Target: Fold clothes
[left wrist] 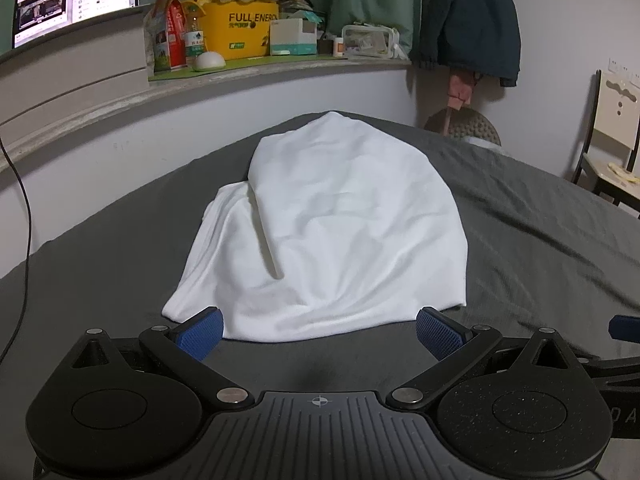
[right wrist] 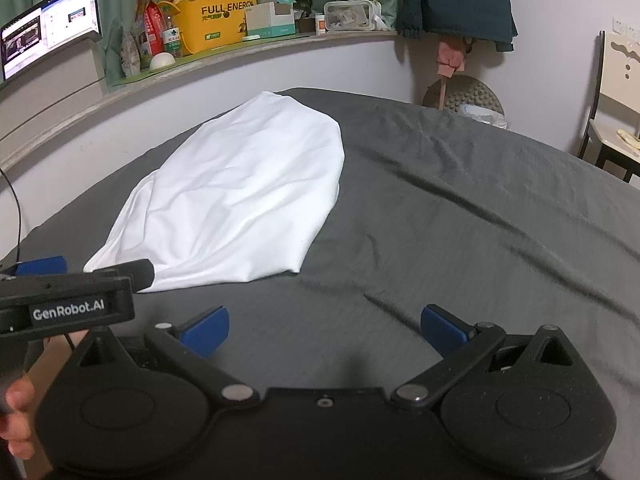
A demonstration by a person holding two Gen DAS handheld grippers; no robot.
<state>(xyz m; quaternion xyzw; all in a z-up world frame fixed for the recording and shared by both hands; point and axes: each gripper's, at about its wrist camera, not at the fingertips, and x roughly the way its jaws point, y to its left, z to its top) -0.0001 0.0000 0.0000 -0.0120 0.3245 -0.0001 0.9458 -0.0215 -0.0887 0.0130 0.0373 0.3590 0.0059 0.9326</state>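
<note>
A white garment (left wrist: 328,232) lies folded lengthwise on the grey bed sheet (left wrist: 540,232), with one long fold running down its left part. My left gripper (left wrist: 320,330) is open and empty, its blue pads just short of the garment's near hem. In the right wrist view the garment (right wrist: 236,196) lies to the left. My right gripper (right wrist: 325,330) is open and empty over bare sheet (right wrist: 460,220), to the right of the garment's near corner. The left gripper (right wrist: 80,270) shows at the left edge beside the hem.
A shelf (left wrist: 280,66) along the wall behind the bed carries a yellow box (left wrist: 240,32), cartons, a bottle and a plush toy. A laptop (left wrist: 72,4) stands far left. A jacket (left wrist: 468,20) hangs at the back right. A chair (left wrist: 612,140) stands right of the bed.
</note>
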